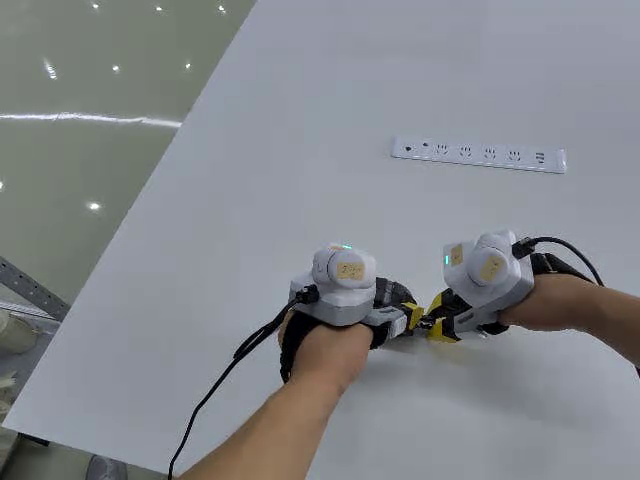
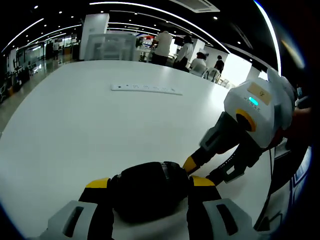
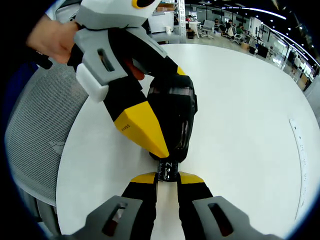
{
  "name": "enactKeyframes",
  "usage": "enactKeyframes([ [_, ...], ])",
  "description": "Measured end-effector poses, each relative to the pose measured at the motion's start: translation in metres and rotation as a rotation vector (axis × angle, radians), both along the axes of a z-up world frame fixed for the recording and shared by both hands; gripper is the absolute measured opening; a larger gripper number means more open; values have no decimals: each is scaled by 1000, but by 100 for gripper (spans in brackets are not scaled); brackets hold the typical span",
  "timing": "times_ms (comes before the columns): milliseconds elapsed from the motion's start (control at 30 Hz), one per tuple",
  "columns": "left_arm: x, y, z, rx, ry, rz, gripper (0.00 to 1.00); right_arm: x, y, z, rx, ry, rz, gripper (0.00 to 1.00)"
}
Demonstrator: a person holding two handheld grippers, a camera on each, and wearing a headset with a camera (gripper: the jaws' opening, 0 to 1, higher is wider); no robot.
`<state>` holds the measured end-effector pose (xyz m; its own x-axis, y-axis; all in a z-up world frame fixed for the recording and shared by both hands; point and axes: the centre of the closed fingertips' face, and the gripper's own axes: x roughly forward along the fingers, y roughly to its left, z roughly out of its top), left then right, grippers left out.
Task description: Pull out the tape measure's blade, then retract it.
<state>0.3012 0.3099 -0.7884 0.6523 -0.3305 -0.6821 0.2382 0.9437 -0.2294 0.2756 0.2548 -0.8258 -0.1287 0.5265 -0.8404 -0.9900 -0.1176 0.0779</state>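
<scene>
White table (image 1: 300,150) with power strip (image 1: 478,154)

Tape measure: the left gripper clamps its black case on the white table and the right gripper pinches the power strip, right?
No. The right gripper pinches the end of the tape measure's blade, not the power strip, which lies apart farther up the table; the right gripper view shows this. The left gripper does clamp the black case on the white table.

L claw (image 1: 403,310), R claw (image 1: 436,320) at tape (image 1: 391,294)
</scene>
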Motion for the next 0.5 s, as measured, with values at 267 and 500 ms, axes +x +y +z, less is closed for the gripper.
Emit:
enactKeyframes([
  [267, 0, 0, 0, -1, 0, 2, 55, 0, 3, 0, 1, -11, 1, 11],
  [500, 0, 1, 0, -2, 1, 3, 55, 0, 7, 0, -2, -15, 1, 11],
])
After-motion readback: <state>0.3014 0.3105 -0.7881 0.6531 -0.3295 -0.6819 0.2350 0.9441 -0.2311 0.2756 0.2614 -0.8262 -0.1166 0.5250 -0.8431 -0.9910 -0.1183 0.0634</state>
